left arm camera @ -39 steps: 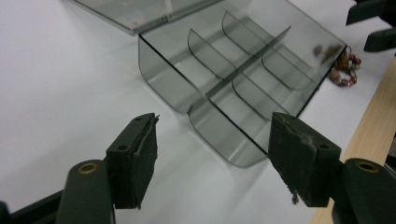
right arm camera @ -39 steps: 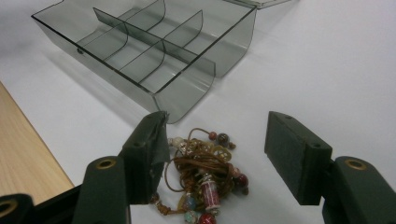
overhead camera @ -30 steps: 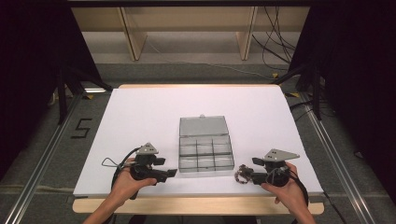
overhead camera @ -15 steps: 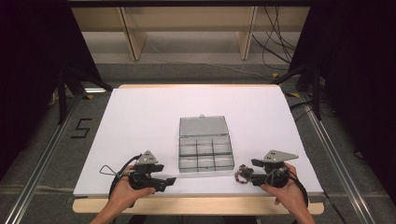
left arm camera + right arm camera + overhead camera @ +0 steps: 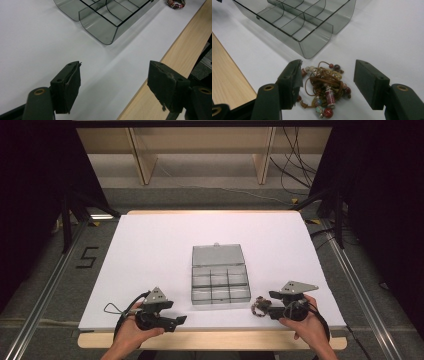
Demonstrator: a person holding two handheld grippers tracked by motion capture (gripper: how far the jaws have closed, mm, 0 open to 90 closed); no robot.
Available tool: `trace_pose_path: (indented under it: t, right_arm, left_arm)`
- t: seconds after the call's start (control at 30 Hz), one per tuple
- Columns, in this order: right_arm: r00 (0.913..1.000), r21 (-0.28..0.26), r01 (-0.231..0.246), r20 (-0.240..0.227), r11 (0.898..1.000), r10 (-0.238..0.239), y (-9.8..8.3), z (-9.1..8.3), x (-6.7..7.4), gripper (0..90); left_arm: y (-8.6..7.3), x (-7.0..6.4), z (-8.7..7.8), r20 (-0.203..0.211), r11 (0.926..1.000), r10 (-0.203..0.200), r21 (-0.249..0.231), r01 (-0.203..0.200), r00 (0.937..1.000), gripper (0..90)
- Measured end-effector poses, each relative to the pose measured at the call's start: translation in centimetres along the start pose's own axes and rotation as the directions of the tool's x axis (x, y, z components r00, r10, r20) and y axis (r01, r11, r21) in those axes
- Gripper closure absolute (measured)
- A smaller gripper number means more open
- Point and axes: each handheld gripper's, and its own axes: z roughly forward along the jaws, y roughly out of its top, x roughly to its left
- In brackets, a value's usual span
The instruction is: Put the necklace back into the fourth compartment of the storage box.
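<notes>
Two grippers rest near the front edge of the white sheet [image 5: 150,245] that covers the table, one on each side of a clear grey compartment box [image 5: 220,280]. The right gripper [image 5: 327,82] has its jaws spread wide around a tangled beaded bracelet [image 5: 325,91], which lies on the sheet just off the box's front right corner; the left pad [image 5: 295,80] sits right at the tangle's edge, the other stands clear of it, and nothing is clamped. The bracelet is a bunched heap of brown cord and red, white and coloured beads, with no clear long axis. The box lies with its lid folded flat away from the person, its long axis running from the front edge toward the far side of the table, its divided tray nearest the person. The left gripper [image 5: 113,82] is open and empty over bare sheet by the wooden table edge [image 5: 175,52], pointing toward the box's front left corner.
</notes>
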Motion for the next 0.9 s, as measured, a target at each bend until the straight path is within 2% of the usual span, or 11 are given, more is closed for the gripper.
trace_pose_path:
  t: [0.13, 0.17, 0.2, 0.27, 0.3, 0.5, 0.53, 0.63, 0.67, 0.77, 0.9]
  right_arm:
    - [0.9996, -0.001, 0.026, 0.009, 1.000, -0.026, 0.0, 0.1, -0.4, 40.4]
    - [0.9999, 0.006, 0.016, 0.003, 1.000, -0.016, -0.1, 0.1, -0.5, 40.4]
    - [0.9997, 0.010, 0.019, 0.016, 1.000, -0.019, -0.1, 0.1, -0.6, 40.4]
    - [0.9999, 0.017, -0.009, 0.013, 1.000, 0.009, -0.2, 0.2, -0.4, 40.4]
    - [0.9998, 0.019, 0.016, 0.011, 1.000, -0.016, -0.2, 0.2, -0.7, 40.4]
    - [0.9999, 0.050, -0.003, 0.017, 0.999, 0.002, -0.3, 0.6, -0.8, 41.1]
    - [0.9996, 0.046, 0.024, 0.012, 0.999, -0.024, -0.3, 0.8, -1.0, 41.4]
    - [0.9995, 0.055, 0.029, 0.012, 0.998, -0.029, -0.3, 1.0, -0.9, 42.6]
    - [0.9997, 0.069, 0.021, 0.007, 0.997, -0.021, -0.3, 1.1, -0.8, 43.5]
    - [0.9984, 0.068, 0.057, -0.011, 0.996, -0.056, -0.3, 1.5, -0.7, 44.9]
    - [0.9975, 0.086, 0.070, -0.013, 0.994, -0.069, -0.2, 1.7, -0.5, 52.3]
  left_arm:
    - [-0.1, -0.1, 0.0, -0.003, 0.9996, 0.024, 0.017, -0.024, 0.9997, 26.5]
    - [-0.1, -0.2, 0.0, -0.009, 1.0000, 0.007, 0.006, -0.007, 0.9999, 26.5]
    - [-0.1, -0.1, 0.1, -0.024, 0.9994, 0.035, 0.007, -0.034, 0.9991, 26.5]
    - [-0.2, -0.4, 0.2, -0.019, 0.9995, 0.027, 0.018, -0.027, 0.9995, 26.6]
    - [-0.2, -0.4, 0.2, -0.019, 0.9995, 0.027, 0.018, -0.027, 0.9995, 26.5]
    - [-0.3, -0.9, 0.3, -0.007, 0.9997, 0.023, 0.008, -0.023, 0.9997, 26.6]
    - [-0.4, -1.0, 0.3, -0.006, 0.9994, 0.031, 0.014, -0.031, 0.9995, 26.6]
    - [-0.5, -1.0, 0.3, -0.011, 0.9993, 0.034, 0.017, -0.034, 0.9994, 26.6]
    - [-0.5, -1.0, 0.2, -0.006, 0.9983, 0.052, 0.025, -0.052, 0.9986, 26.5]
    - [-0.5, -0.9, 0.2, -0.005, 0.9984, 0.053, 0.021, -0.053, 0.9986, 26.6]
    - [-0.6, -0.9, 0.4, -0.014, 0.9989, 0.038, 0.029, -0.038, 0.9992, 26.5]
